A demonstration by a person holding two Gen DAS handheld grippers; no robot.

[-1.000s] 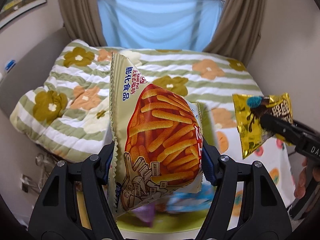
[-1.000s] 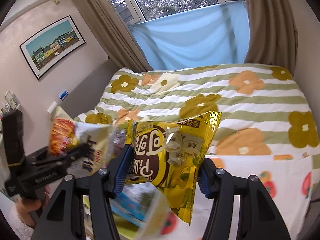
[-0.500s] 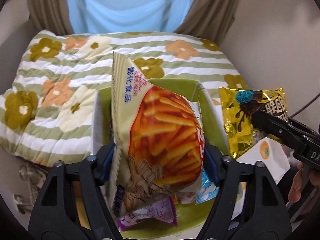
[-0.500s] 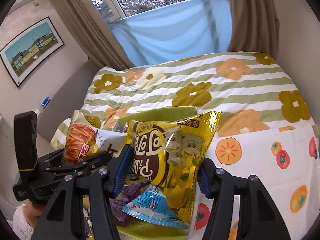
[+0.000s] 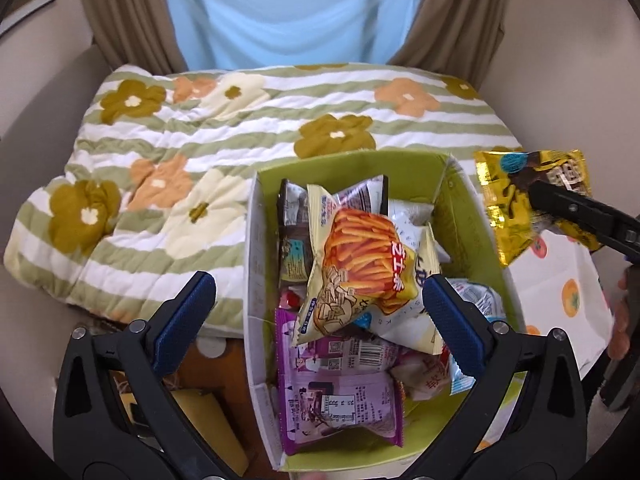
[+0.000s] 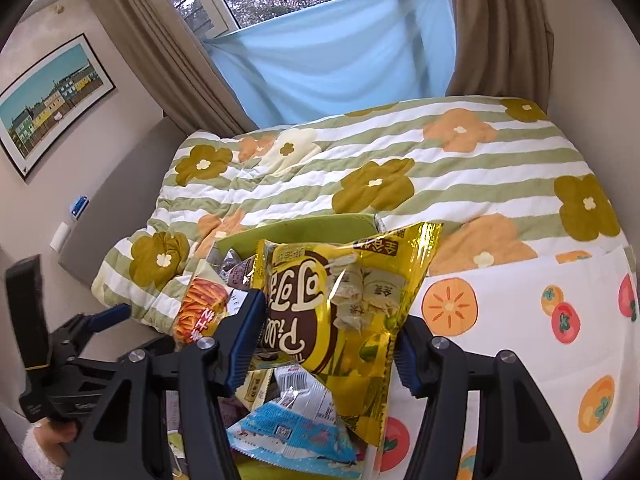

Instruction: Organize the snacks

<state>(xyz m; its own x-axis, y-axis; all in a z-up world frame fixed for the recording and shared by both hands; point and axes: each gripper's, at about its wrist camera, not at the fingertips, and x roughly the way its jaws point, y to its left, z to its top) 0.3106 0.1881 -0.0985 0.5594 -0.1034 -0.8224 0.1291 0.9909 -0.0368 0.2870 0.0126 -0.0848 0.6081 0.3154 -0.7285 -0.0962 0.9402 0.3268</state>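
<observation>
A green box holds several snack packets, with an orange fries bag lying on top of the pile. My left gripper is open above the box, its blue pads wide apart on either side of the bag and not touching it. My right gripper is shut on a gold and brown snack bag, held up to the right of the box; the bag also shows in the left wrist view. The fries bag shows at the left in the right wrist view.
The box sits against a bed with a green-striped flowered quilt. A white cloth with orange fruit prints lies to the right of the box. Purple and blue packets lie in the box. Curtains and a window are behind.
My left gripper has opened and let go of the fries bag, which now lies on the pile in the box. The right gripper still holds the gold bag beside the box.
</observation>
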